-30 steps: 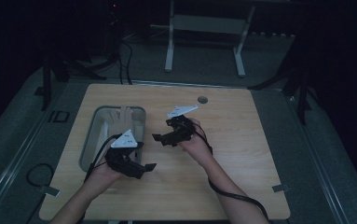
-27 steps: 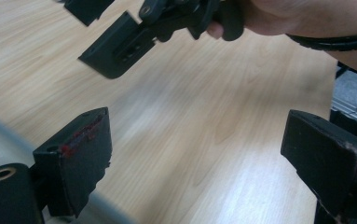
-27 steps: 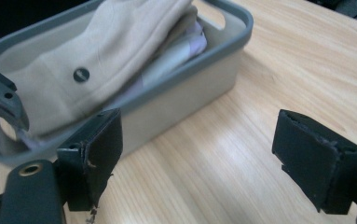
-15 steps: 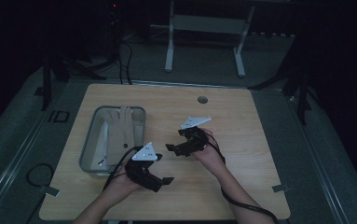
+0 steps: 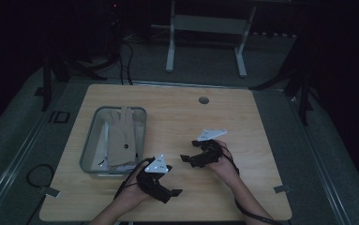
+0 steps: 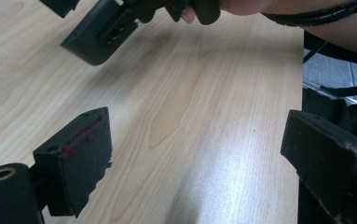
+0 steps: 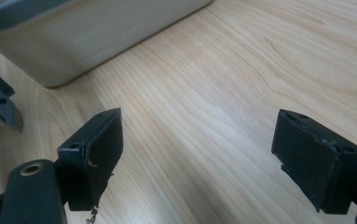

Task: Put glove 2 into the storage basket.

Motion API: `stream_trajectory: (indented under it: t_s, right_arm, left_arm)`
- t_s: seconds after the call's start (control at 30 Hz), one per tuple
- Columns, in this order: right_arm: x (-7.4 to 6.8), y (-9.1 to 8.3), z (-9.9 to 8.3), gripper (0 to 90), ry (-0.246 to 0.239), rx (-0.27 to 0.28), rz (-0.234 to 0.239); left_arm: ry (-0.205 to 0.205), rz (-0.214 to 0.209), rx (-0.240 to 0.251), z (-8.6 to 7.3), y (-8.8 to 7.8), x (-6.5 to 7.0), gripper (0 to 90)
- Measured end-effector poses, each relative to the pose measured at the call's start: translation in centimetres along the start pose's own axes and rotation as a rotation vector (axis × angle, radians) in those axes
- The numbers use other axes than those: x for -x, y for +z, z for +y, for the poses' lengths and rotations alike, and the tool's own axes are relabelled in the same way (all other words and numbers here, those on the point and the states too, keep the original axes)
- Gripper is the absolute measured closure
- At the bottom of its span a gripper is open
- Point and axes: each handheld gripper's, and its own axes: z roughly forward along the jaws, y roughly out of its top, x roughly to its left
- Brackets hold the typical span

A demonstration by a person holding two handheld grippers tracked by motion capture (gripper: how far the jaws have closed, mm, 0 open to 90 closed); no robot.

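On the table (image 5: 177, 117) I see a tray (image 5: 90, 147) at the left side, and a glove (image 5: 123, 136) lies in it. My left gripper (image 5: 168, 193) is near the front edge, just right of the tray's front corner. My right gripper (image 5: 189, 159) is right of it and a little farther back. Behind them, near the table's far edge, there is a hole (image 5: 204, 100).

Over the last second the left hand drew its black two-jaw left gripper (image 5: 167, 191) away from the shallow grey metal tray (image 5: 89, 150), back toward the near edge of the light wooden table (image 5: 177, 112). The black right gripper (image 5: 189, 159) also came back from the table's middle toward the person, ending just beside the left one.
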Motion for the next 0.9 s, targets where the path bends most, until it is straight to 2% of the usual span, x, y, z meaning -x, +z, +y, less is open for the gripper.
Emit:
stream_trajectory:
  t_s: [0.17, 0.27, 0.43, 0.53, 0.63, 0.8, 0.9]
  right_arm:
    - [0.5, -0.4, -1.7, 16.1, 0.013, 0.002, -0.003]
    - [0.6, -0.8, -2.6, 16.0, 0.012, -0.001, -0.019]
    - [0.8, -1.0, -3.8, 14.2, 0.01, -0.021, -0.028]
    - [1.0, -1.1, -4.4, 13.9, 0.01, -0.028, -0.035]
    - [1.1, -1.3, -4.9, 14.0, 0.009, -0.03, -0.042]
    - [1.5, -1.7, -5.5, 14.4, 0.022, -0.003, -0.04]
    - [1.7, -1.8, -5.6, 14.7, 0.029, 0.012, -0.036]
  left_arm:
    - [0.006, -0.016, -0.01, -0.3, 0.9, 0.1, 8.8]
    - [0.013, -0.042, -0.017, -0.5, 1.6, 0.0, 8.8]
    - [0.019, -0.066, -0.038, -0.8, 2.7, 0.1, 8.8]
    - [0.024, -0.065, -0.049, -0.8, 3.1, 0.1, 8.7]
    - [0.018, -0.063, -0.037, -0.9, 3.1, 0.0, 8.7]
    - [0.001, -0.067, -0.032, -1.1, 3.2, -0.3, 8.7]
    - [0.005, -0.07, -0.036, -1.2, 3.4, -0.3, 8.7]
